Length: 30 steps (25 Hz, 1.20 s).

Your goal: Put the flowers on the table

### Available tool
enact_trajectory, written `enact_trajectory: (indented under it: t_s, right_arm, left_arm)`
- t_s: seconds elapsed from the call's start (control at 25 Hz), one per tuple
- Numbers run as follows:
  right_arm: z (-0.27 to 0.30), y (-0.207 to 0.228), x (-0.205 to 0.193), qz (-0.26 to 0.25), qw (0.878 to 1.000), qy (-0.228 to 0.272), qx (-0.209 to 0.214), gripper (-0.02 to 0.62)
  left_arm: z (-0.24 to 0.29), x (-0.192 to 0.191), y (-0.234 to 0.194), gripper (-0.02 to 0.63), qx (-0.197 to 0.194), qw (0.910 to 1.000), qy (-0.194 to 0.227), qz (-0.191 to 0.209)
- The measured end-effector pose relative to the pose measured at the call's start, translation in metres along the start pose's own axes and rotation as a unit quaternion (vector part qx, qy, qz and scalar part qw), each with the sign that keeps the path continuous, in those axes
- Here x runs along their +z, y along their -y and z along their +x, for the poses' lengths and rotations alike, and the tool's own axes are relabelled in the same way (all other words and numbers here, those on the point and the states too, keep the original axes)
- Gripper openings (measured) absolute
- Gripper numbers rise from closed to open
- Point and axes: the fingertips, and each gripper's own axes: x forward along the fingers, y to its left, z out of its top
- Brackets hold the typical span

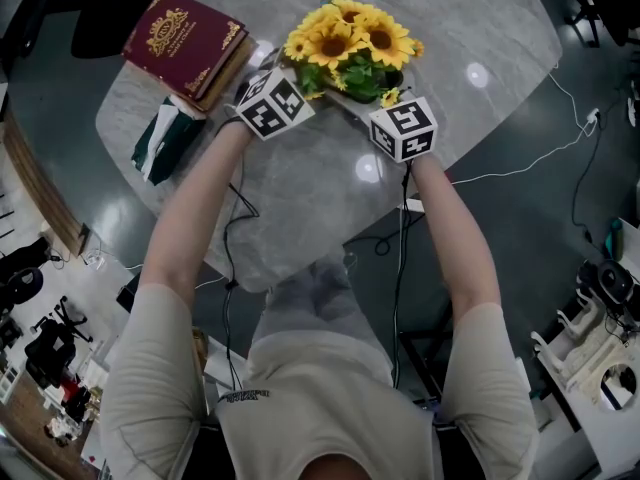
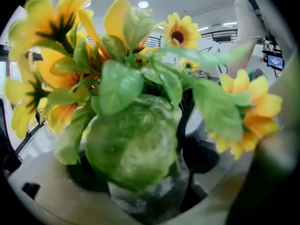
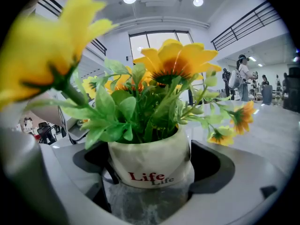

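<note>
A bunch of yellow sunflowers [image 1: 350,43] with green leaves stands in a small white pot [image 3: 149,161] printed "Life". The pot rests on the grey marble table [image 1: 320,198] at its far middle. My left gripper [image 1: 290,93] reaches it from the left and my right gripper [image 1: 392,113] from the right. In the right gripper view the right gripper [image 3: 150,172] has both jaws pressed on the pot's sides. In the left gripper view the left gripper [image 2: 145,172] has its jaws close on either side, but a big green leaf [image 2: 133,144] hides the pot.
A dark red book with gold ornament [image 1: 185,43] lies at the table's far left, with a green and white cloth [image 1: 162,140] just in front of it. Cables [image 1: 560,148] trail over the dark floor on the right. The table's near edge curves below my arms.
</note>
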Motion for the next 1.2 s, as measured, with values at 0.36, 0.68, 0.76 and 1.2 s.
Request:
enact_trajectory:
  t_s: [0.36,0.68,0.76,1.2]
  right_arm:
    - [-0.015,0.003,0.004,0.008,0.999,0.013,-0.032,0.535]
    - [-0.040,-0.006,0.020,0.005,0.998,0.032,-0.048,0.535]
    - [-0.050,-0.008,0.031,0.002,0.998,0.042,-0.053,0.534]
    - [-0.102,-0.028,0.117,-0.015,0.991,0.113,-0.069,0.534]
  left_arm:
    - [-0.011,0.001,0.005,0.469,0.027,0.9991,0.016,-0.028]
    - [-0.039,0.002,0.007,0.469,0.052,0.9951,0.040,-0.074]
    - [-0.051,0.009,0.008,0.469,0.058,0.9937,0.052,-0.081]
    - [-0.137,0.091,0.002,0.469,0.132,0.9775,0.145,-0.078]
